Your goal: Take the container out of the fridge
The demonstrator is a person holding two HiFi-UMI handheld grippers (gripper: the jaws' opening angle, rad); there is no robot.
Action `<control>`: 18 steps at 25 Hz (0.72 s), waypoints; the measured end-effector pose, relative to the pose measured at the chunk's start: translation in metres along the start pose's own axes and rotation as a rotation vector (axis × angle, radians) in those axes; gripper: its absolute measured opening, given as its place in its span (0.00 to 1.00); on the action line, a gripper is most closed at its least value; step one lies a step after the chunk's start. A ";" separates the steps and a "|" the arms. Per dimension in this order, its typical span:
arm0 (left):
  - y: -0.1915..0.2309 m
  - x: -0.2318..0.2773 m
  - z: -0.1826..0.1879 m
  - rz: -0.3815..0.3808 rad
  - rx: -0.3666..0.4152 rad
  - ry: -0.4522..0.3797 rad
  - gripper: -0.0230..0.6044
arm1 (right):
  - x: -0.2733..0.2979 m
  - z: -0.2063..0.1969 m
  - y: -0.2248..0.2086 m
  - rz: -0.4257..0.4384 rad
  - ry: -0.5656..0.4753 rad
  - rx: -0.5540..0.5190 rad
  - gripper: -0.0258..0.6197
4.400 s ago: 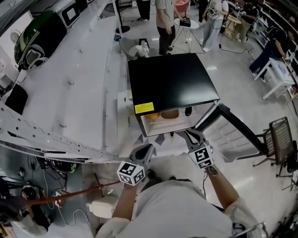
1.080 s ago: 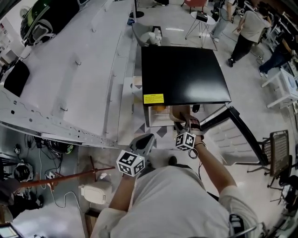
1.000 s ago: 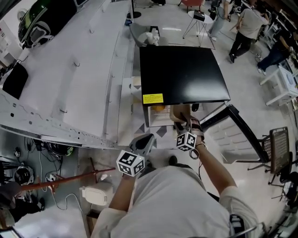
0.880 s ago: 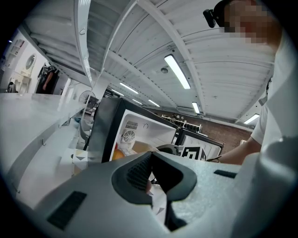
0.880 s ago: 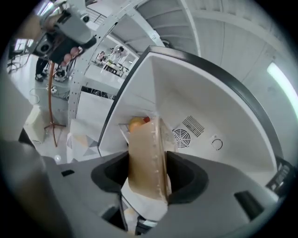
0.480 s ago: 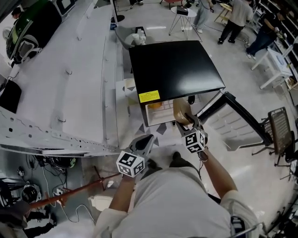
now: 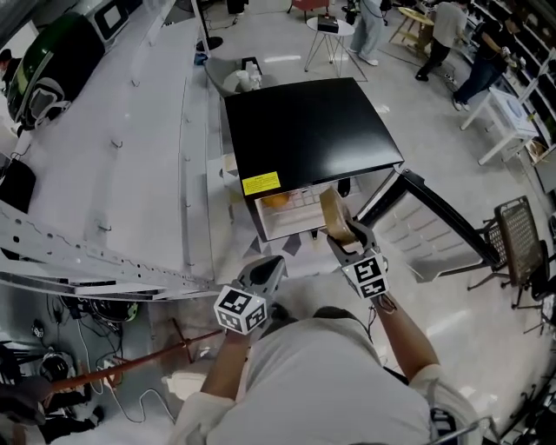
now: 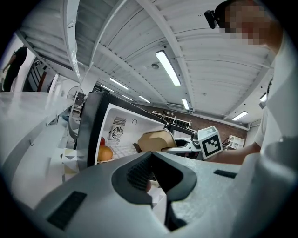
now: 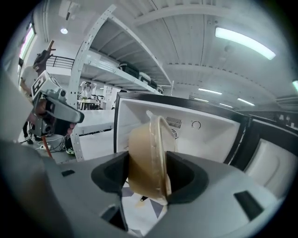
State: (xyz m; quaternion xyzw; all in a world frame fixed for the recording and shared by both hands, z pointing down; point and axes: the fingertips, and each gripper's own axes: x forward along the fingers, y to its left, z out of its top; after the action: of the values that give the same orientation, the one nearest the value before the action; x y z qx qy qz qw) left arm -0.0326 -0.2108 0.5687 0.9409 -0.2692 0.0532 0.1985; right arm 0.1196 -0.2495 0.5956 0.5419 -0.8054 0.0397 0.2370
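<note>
Fingers (image 9: 111, 175) of the right gripper (image 9: 148, 179) are clamped on the container (image 9: 148, 153), one pad pressing each side. It is a tan bowl under a clear lid (image 9: 162, 139), turned up on its edge so that the lid faces the right side of the right gripper view. The container hangs in the air just in front of the open fridge (image 7: 304, 130), off the shelf (image 7: 300, 202), with only a patterned floor mat (image 7: 294, 245) below it.

Lower and to the left is the left gripper (image 7: 268, 271). Its fingers are together with nothing between them, and it points toward the fridge's lower left corner. It is apart from the container and touches nothing.

Behind both grippers stands the fridge, with a black top and a white inside. Its door (image 7: 434, 230) is swung wide to the right in the head view. A yellow label (image 7: 261, 183) sits on the front edge of the top, near the left corner. An orange (image 8: 105, 153) lies on the left part of the shelf, and a small red thing shows just above it, too small to tell. A round vent (image 9: 173, 122) is set in the back wall.

Farther off, a long white bench (image 7: 113, 130) runs along the left of the head view and a mesh chair (image 7: 524, 252) stands at the right. Beyond the fridge, people (image 7: 447, 22) stand on the grey floor near a small round table (image 7: 328, 26).
</note>
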 end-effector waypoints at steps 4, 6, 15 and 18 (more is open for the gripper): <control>-0.017 0.013 0.001 0.030 -0.008 -0.012 0.04 | -0.017 -0.004 -0.010 0.043 -0.018 0.058 0.42; -0.031 0.018 0.000 0.044 -0.018 -0.016 0.04 | -0.028 -0.007 -0.012 0.080 -0.022 0.089 0.42; -0.087 0.030 -0.016 0.123 -0.030 -0.022 0.04 | -0.068 -0.018 -0.023 0.186 -0.066 0.121 0.42; -0.103 0.030 -0.021 0.150 -0.044 -0.034 0.04 | -0.081 -0.025 -0.025 0.221 -0.081 0.151 0.42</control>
State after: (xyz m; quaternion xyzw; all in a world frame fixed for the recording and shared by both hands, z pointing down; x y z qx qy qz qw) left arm 0.0474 -0.1375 0.5587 0.9142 -0.3435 0.0460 0.2101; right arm 0.1745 -0.1829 0.5783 0.4675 -0.8637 0.1041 0.1572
